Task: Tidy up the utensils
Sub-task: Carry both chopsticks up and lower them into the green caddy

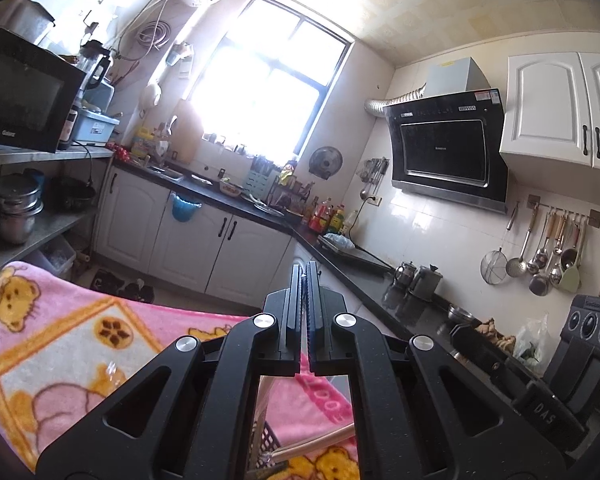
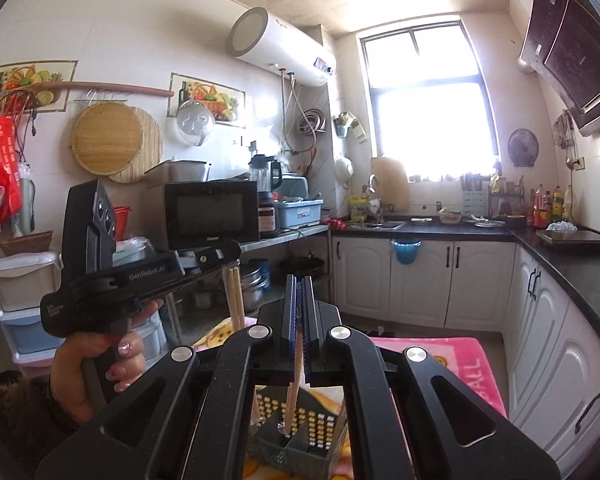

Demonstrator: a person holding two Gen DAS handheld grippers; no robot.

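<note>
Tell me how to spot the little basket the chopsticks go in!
Find the pink cartoon-bear blanket spread low in the kitchen. Right below the right gripper sits a grey-green utensil basket with rows of small square holes in its walls. It is the only holey box on the blanket, and a wooden chopstick pokes into it.

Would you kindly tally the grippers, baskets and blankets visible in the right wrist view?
Grippers: 2, left gripper and right gripper, each shut on chopsticks
Green basket: 1
Pink blanket: 1
Total: 4
</note>
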